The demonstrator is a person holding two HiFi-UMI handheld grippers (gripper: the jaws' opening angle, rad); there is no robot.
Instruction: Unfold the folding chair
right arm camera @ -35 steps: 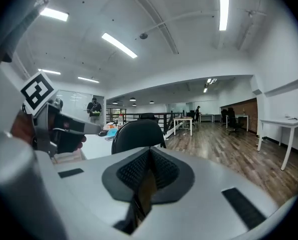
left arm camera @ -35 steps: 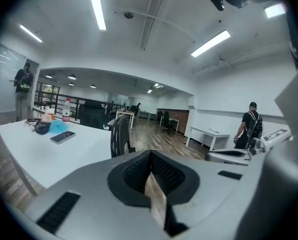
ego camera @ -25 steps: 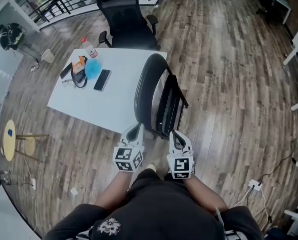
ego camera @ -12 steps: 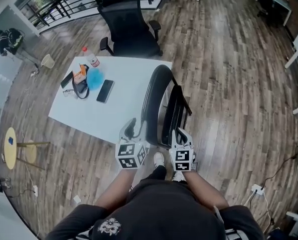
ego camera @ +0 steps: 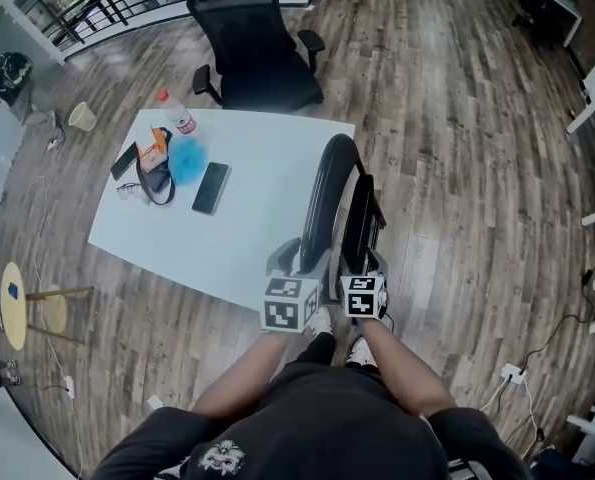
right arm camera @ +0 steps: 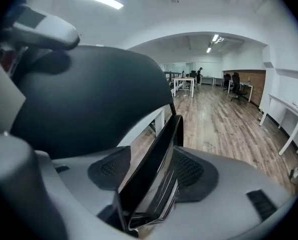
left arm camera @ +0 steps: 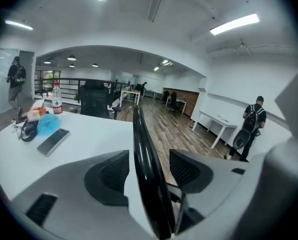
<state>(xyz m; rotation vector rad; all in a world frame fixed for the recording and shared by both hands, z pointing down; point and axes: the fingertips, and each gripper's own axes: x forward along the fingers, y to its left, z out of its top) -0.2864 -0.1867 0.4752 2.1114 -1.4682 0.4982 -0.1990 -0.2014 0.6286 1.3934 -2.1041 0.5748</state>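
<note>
Setting both hands onto the folding chair point(ego camera: 342, 203) before pulling it apart is, I judge, the step I'm on. It stands folded flat and upright on the floor, just beside the right edge of the white surface point(ego camera: 247, 228). My left gripper point(ego camera: 293, 260) has its fingers point(left arm camera: 108, 176) spread wide, having just been opening. The curved black backrest point(left arm camera: 142, 154) runs edge-on between them with a gap on either side, so nothing is gripped. To its right, my right gripper point(ego camera: 363, 268) has also just been opening. Its fingers point(right arm camera: 193, 171) stand moderately apart round the edge of the seat panel point(right arm camera: 156, 169), not pinching it. Next I would need to close each pair on its own leaf, then draw the seat away from the backrest while keeping the chair steady on the floor.
</note>
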